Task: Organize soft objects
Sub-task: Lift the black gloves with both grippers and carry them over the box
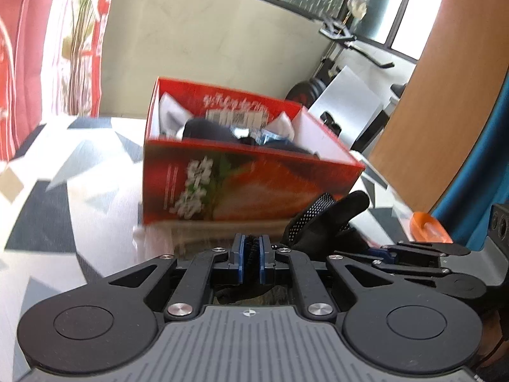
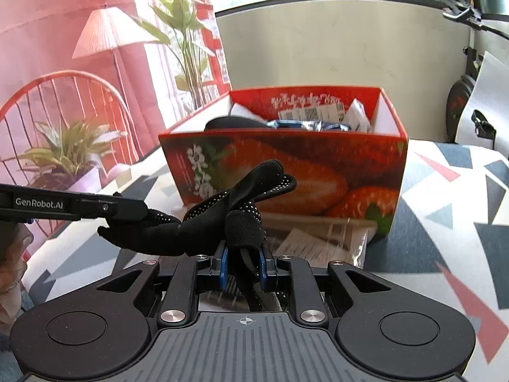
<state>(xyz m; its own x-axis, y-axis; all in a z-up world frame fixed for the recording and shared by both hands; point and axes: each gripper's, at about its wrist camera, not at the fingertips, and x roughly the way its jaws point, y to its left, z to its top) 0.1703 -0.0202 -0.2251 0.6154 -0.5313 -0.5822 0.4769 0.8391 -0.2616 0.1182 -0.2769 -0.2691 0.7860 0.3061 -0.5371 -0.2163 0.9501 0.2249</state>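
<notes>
Patterned tabletop (image 2: 445, 191) carries a black dotted glove (image 2: 222, 216) before the red strawberry box (image 2: 286, 172), its cuff hidden, clenched at opposite ends by left gripper (image 1: 251, 256) and right gripper (image 2: 243, 262).

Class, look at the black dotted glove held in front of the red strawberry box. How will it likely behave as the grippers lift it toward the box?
The black glove is probably floppy: it folds and droops between the right gripper and the left gripper. The white dots likely add grip, so it should slip little. It looks light, so the red box should hardly shift when it lands.
</notes>
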